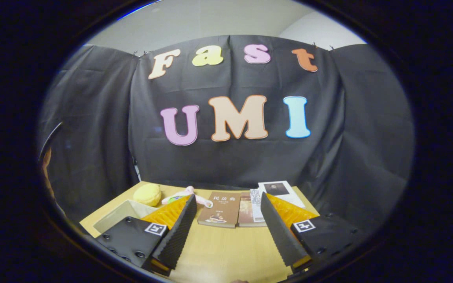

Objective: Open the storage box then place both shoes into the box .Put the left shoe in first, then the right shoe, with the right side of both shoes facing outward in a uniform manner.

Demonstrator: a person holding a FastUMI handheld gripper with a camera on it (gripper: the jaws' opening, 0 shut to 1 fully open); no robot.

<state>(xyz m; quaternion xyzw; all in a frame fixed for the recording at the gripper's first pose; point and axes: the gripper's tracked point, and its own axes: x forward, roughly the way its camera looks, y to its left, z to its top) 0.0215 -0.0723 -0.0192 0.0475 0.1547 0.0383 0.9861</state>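
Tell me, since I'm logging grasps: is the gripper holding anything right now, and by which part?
Nothing is held. The gripper hangs above the table with its jaws spread wide; only bare tabletop and the books beyond show between them.

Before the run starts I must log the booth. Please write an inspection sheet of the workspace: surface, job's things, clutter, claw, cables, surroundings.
Surface: wooden table, bare between the fingers.
Job's things: pale open tray or box beyond the left finger, partly hidden; cannot tell if it is the storage box. Shoes: nothing seen.
Clutter: yellow round thing and a pink-white item at the far edge; brown book, a second book beside it, white booklet.
Claw: claw open, holding nothing, above the table.
Cables: nothing seen.
Surroundings: black cloth wall, pale wall above it.
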